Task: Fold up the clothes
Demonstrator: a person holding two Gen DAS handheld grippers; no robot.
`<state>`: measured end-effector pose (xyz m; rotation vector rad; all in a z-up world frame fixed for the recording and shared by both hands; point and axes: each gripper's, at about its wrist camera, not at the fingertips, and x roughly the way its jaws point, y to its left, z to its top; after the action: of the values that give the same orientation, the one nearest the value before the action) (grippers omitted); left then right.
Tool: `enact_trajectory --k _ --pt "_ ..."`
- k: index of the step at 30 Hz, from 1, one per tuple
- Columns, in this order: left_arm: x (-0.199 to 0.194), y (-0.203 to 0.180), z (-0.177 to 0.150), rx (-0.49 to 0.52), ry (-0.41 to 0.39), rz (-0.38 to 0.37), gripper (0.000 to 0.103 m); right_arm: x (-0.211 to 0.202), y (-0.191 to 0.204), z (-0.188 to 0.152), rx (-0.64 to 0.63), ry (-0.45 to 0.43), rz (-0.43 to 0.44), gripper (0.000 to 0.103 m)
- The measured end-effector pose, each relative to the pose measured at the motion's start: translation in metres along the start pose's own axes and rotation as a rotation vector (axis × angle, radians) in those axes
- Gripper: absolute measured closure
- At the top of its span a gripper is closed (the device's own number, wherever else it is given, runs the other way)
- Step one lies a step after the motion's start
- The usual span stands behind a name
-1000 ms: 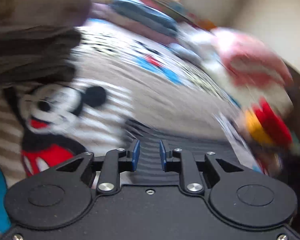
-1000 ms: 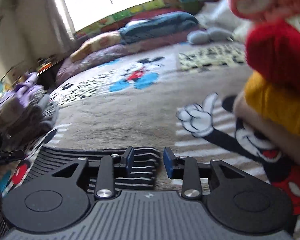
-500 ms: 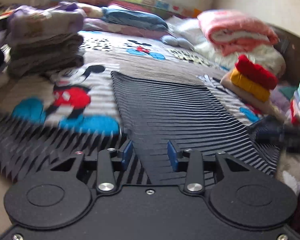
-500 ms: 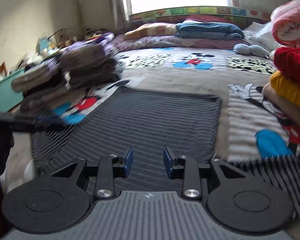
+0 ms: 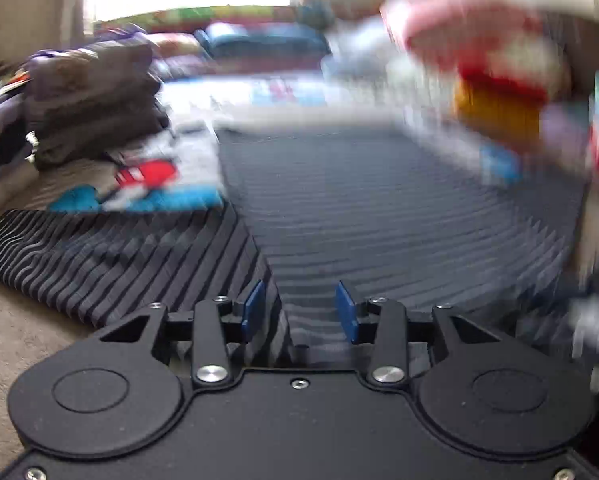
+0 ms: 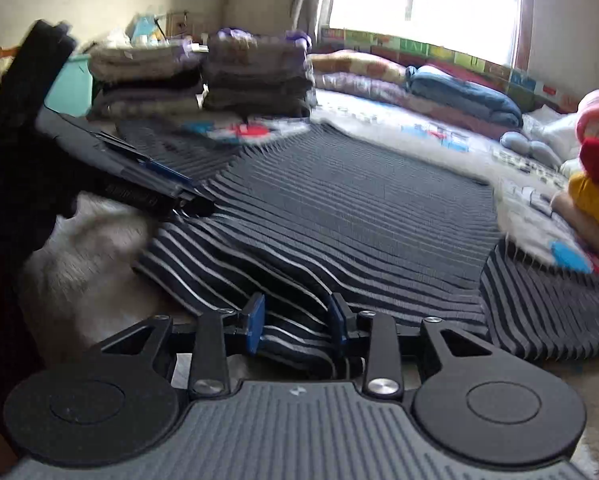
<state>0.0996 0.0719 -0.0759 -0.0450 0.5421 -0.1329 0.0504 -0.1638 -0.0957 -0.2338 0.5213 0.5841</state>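
On the cartoon-print blanket (image 5: 151,184), seen from the left wrist, the striped shirt (image 5: 379,216) lies spread flat, its body running away from the camera and one sleeve (image 5: 111,256) fanned out to the left. The left gripper (image 5: 299,310) sits at the shirt's near edge with its blue pads standing apart; cloth lies between them, but nothing shows them pressing on it. The view is badly smeared on the right, so the red and yellow folded stack (image 5: 495,100) beyond the shirt is only a blur. The risk I judge here: closing on too thin a bite of hem, so the edge slips free when lifted.

From the right wrist, the same striped shirt (image 6: 359,208) fills the middle, and the right gripper (image 6: 297,322) straddles a raised ridge of it at the near edge; its jaws are opening, the fabric loose between them. The left gripper (image 6: 191,200) shows over the shirt's left side. If one side lifts before the other, the fold would skew or drag the shirt towards the folded grey pile (image 6: 255,76) behind it.
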Motion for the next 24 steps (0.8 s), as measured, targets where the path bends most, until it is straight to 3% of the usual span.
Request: enact_trajectory --k 2,5,6,8,10,12,13,15,21,24 --pt "-0.001 0.023 0.006 -0.126 -0.048 0.005 0.065 -0.005 0.002 -0.001 -0.003 -0.003 0.006 0.059" --pt "0.022 0.076 0.004 -0.373 0.002 0.052 0.065 -0.006 0.005 -0.004 -0.012 -0.016 0.009 0.058" --pt "0.021 0.094 0.002 -0.469 -0.002 0.074 0.072 -0.005 0.005 -0.005 -0.011 -0.019 0.011 0.058" --pt "0.011 0.122 0.002 -0.608 -0.060 0.129 0.072 -0.005 0.001 -0.006 0.007 -0.024 0.022 0.058" --pt "0.011 0.135 0.010 -0.614 -0.073 0.138 0.072 -0.006 -0.001 -0.007 0.011 -0.024 0.028 0.057" --pt "0.017 0.148 0.016 -0.654 -0.076 0.053 0.072 -0.007 0.001 -0.011 0.013 -0.024 0.027 0.056" --pt "0.020 0.155 0.016 -0.696 -0.083 0.014 0.067 -0.008 0.001 -0.012 0.014 -0.024 0.026 0.056" --pt "0.025 0.171 0.014 -0.748 -0.060 0.049 0.062 -0.007 0.002 -0.014 0.020 -0.023 0.025 0.056" --pt "0.023 0.234 0.016 -0.932 -0.120 0.125 0.062 -0.007 0.003 -0.016 0.033 -0.021 0.023 0.055" --pt "0.020 0.254 0.017 -1.021 -0.165 0.090 0.062 -0.006 0.003 -0.016 0.038 -0.022 0.024 0.055"
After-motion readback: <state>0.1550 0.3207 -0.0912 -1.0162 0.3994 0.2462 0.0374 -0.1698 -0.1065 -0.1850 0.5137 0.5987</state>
